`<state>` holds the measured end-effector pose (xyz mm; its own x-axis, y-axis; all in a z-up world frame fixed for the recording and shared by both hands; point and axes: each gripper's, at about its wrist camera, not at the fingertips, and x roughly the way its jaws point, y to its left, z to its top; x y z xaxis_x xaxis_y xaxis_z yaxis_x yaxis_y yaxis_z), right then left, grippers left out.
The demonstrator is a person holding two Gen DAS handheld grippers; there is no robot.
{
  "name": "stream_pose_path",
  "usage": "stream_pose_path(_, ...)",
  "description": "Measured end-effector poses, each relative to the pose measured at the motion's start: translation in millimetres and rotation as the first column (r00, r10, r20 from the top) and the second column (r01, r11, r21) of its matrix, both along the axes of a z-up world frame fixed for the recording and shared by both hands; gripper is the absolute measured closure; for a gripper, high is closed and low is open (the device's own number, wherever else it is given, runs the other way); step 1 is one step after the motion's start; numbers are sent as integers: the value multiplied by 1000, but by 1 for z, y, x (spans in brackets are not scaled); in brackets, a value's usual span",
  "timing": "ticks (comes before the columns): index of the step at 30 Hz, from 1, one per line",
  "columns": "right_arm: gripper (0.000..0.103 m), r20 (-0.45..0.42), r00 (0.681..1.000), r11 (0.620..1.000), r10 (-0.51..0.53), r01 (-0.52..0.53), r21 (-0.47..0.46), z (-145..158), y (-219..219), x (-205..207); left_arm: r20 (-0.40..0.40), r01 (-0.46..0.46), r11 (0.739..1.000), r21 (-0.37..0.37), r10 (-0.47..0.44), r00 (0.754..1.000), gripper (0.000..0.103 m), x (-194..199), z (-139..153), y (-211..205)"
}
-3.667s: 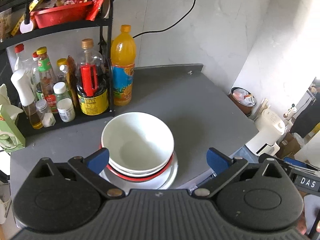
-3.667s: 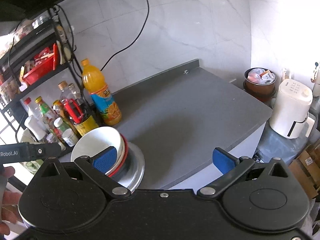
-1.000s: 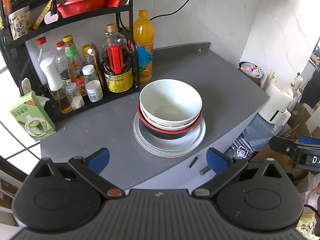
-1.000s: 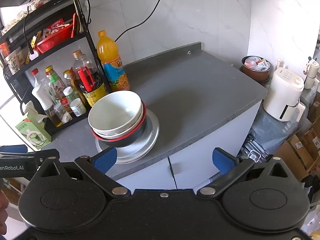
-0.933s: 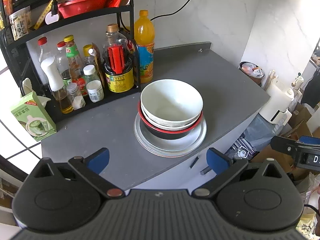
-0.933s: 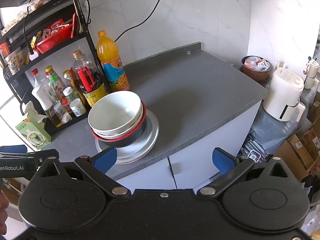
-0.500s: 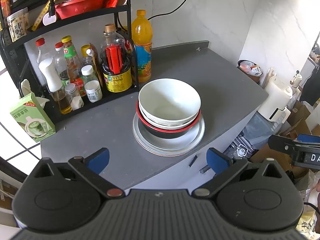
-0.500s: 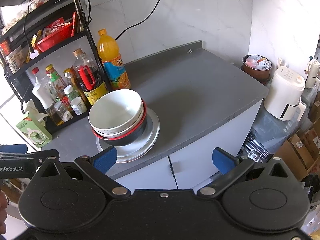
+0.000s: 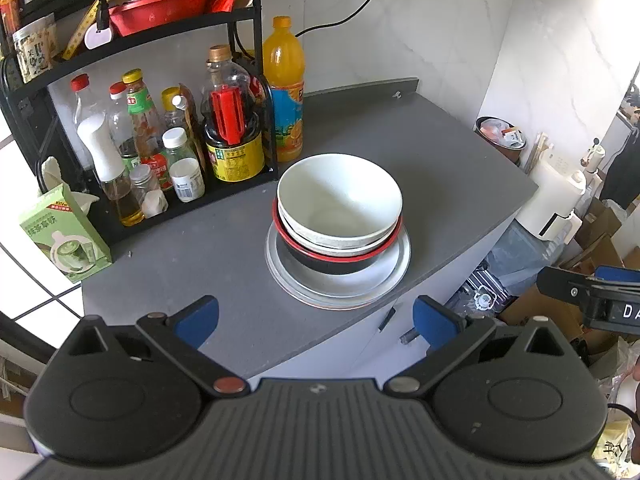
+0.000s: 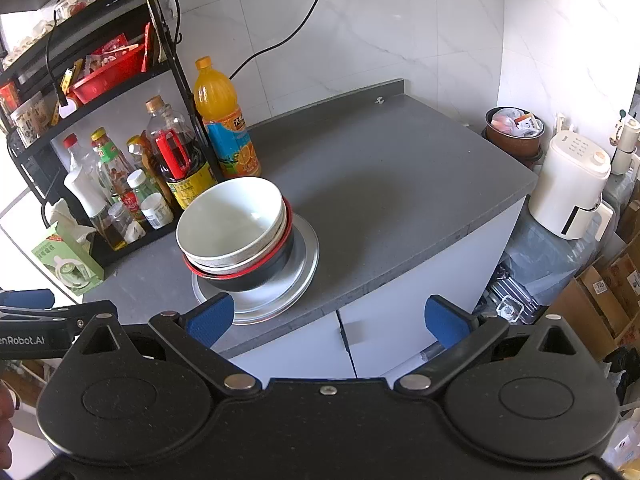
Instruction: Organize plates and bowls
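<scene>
Both hand-held grippers [image 9: 316, 320] [image 10: 328, 318] wide, empty

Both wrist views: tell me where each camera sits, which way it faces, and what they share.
Left wrist: on the left hand-held gripper, open, facing down onto the counter; the other gripper's tip shows at right.
Right wrist: on the right hand-held gripper, open, looking from further right; a hand shows at lower left.
Shared: the stacked bowls and the orange bottle.
</scene>
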<state>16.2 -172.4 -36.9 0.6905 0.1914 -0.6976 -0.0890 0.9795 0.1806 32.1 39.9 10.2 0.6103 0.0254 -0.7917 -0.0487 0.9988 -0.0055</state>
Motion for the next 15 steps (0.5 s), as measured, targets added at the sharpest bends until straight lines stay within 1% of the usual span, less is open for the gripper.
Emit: stream_pose_path(15, 1, 11, 1000, 1000, -5, 5, -6, 0, 0, 2, 2, 0, 1000, 1, 0, 1000, 1, 2, 0, 2)
